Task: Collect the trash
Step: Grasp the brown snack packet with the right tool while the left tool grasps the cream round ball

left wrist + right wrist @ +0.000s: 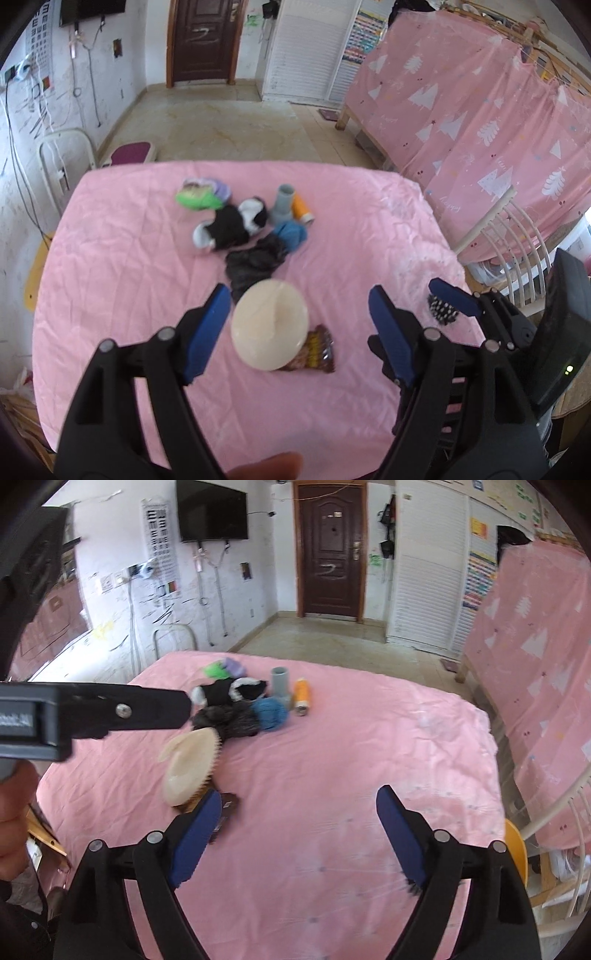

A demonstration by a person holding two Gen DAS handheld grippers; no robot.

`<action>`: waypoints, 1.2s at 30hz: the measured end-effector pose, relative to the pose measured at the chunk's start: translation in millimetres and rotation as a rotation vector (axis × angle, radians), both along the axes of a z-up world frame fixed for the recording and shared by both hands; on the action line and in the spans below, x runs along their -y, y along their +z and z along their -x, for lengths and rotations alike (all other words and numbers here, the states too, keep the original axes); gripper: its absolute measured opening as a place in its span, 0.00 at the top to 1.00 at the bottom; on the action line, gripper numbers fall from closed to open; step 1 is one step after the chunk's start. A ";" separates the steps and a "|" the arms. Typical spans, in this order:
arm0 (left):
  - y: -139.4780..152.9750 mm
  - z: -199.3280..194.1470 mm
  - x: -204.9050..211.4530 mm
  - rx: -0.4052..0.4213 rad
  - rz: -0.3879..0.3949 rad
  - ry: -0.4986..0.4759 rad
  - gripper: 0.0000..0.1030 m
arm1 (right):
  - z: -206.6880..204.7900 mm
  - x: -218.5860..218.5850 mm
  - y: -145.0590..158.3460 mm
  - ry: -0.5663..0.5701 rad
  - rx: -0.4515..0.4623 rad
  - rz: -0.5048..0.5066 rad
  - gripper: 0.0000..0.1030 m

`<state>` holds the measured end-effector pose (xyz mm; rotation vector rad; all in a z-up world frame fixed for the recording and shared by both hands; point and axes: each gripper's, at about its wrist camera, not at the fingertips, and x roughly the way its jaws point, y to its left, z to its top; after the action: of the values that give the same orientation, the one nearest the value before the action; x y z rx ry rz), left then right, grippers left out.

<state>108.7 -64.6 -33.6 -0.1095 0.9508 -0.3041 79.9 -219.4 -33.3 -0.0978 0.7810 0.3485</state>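
A table under a pink cloth (pixel 129 258) holds a heap of items: a cream round brush (pixel 269 325) lying on a brown snack wrapper (pixel 314 350), a black plastic bag (pixel 255 266), a blue wad (pixel 291 234), black-and-white socks (pixel 232 225), a green and purple wrapper (pixel 199 195), a grey tube (pixel 282 203) and an orange bottle (pixel 301 210). My left gripper (pixel 299 325) is open above the cream brush. My right gripper (pixel 303 834) is open and empty over bare cloth, right of the brush (pixel 188 771). A black spiky item (pixel 441 312) lies beside the right gripper's finger.
A white chair (pixel 509 251) stands at the table's right edge, with a pink curtained bed frame (pixel 461 110) behind it. Another white chair (pixel 62 155) stands at the far left corner. A tiled floor and a brown door (pixel 330 550) lie beyond the table.
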 end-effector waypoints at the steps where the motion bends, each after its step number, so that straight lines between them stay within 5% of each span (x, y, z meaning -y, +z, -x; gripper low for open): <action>1: -3.3 0.2 -3.2 -0.006 0.002 0.001 0.28 | 1.9 -3.8 -1.5 0.008 -0.001 0.002 0.26; 25: -72.1 -25.4 -5.1 -0.134 -0.026 0.015 0.23 | -1.5 -29.3 -32.4 0.114 -0.080 0.012 0.26; 30: -71.3 -25.1 -4.7 -0.112 -0.043 0.018 0.40 | -5.5 -32.8 -34.8 0.120 -0.091 0.017 0.26; 36: -67.5 -22.4 -16.1 -0.105 -0.017 0.039 0.40 | -6.4 -42.7 -36.5 0.142 -0.099 0.029 0.26</action>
<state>131.1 -48.5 -101.1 -0.1288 1.0543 -0.2561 86.3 -176.7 -69.8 -0.1649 0.8793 0.4792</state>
